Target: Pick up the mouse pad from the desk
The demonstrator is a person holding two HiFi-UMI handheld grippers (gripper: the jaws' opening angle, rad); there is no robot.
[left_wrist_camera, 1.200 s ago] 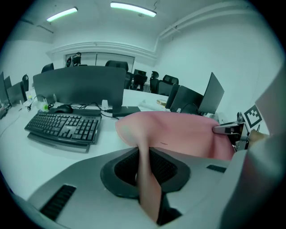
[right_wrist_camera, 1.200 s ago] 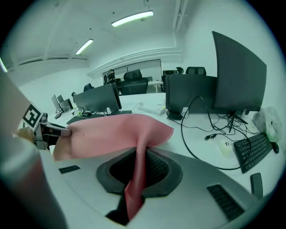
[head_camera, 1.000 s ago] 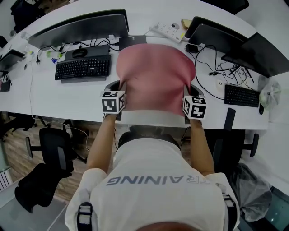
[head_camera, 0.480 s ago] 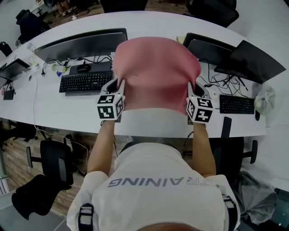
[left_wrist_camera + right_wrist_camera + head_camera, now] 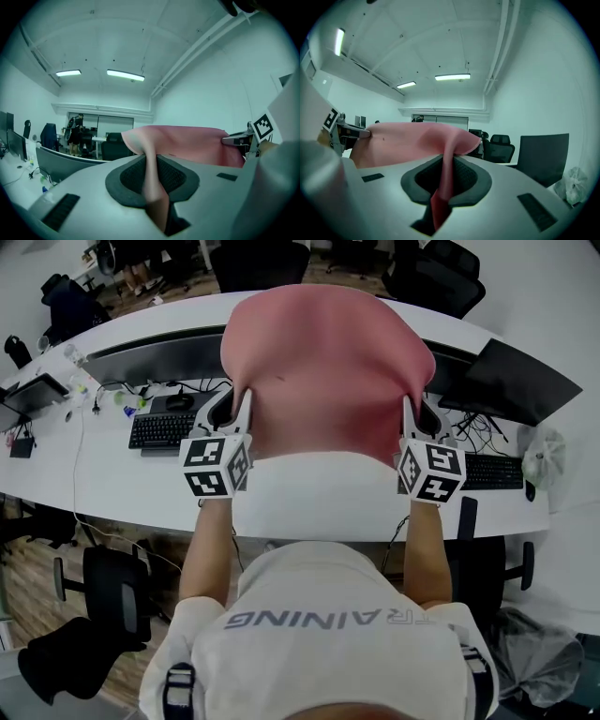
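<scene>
A large pink mouse pad (image 5: 328,362) hangs stretched in the air between both grippers, high above the white desk (image 5: 122,486). My left gripper (image 5: 239,411) is shut on the pad's left near edge. My right gripper (image 5: 413,415) is shut on its right near edge. In the left gripper view the pad (image 5: 192,145) folds down between the pads of that gripper (image 5: 152,172), and the other gripper shows at its far side. The right gripper view shows the pad (image 5: 401,140) pinched the same way in its gripper (image 5: 446,174). The pad hides the desk's middle.
On the curved desk stand a dark monitor (image 5: 150,354) and black keyboard (image 5: 161,429) at left, and a monitor (image 5: 516,381), keyboard (image 5: 492,472) and tangled cables at right. A plastic bag (image 5: 544,454) lies far right. A black office chair (image 5: 108,582) stands below the desk at left.
Both grippers have risen together with the pink pad, tilting from downward to nearly level. The pad now hangs higher and covers more of the monitors behind it.
</scene>
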